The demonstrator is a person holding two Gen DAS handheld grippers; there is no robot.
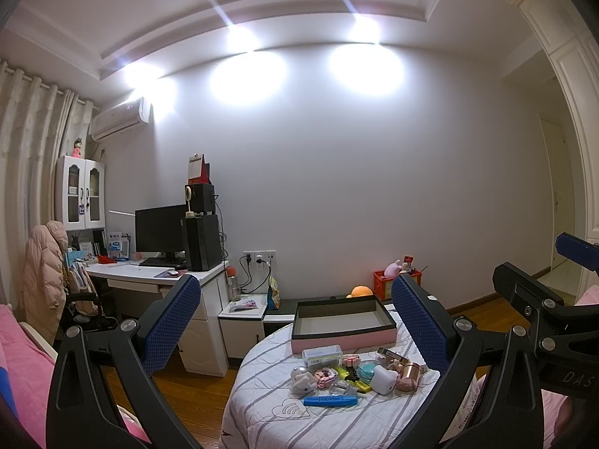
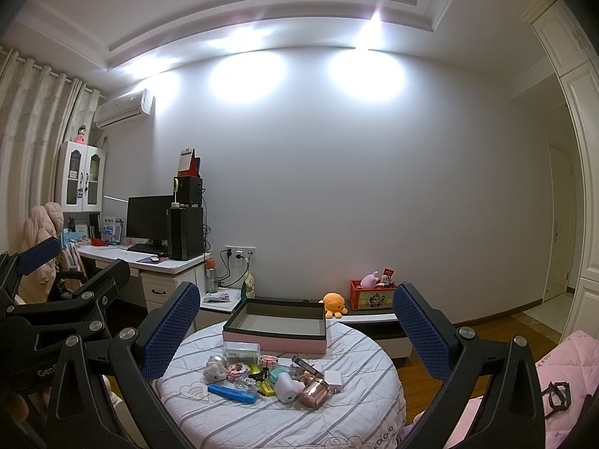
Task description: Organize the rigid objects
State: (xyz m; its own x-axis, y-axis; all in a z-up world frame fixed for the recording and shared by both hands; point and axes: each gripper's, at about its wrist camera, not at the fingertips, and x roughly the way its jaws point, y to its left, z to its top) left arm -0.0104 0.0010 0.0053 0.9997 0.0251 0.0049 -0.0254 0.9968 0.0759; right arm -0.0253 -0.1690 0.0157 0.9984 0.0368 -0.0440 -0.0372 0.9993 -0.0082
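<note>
A pile of small rigid objects (image 1: 348,374) lies on a round table with a striped white cloth (image 1: 262,422): a blue marker (image 1: 329,400), a clear plastic case (image 1: 322,354), a white rounded device (image 1: 385,378), a rose-gold cylinder (image 1: 410,372). Behind them stands an empty pink box with a dark rim (image 1: 342,325). The pile (image 2: 269,374) and box (image 2: 275,327) also show in the right wrist view. My left gripper (image 1: 295,321) is open, held above and short of the table. My right gripper (image 2: 295,329) is open and likewise apart from everything.
A white desk (image 1: 149,273) with monitor and computer tower stands at the left, with a chair and pink coat. A low bench by the wall holds an orange plush (image 2: 335,304) and a red crate (image 2: 368,295). Pink bedding (image 2: 561,370) lies at the right.
</note>
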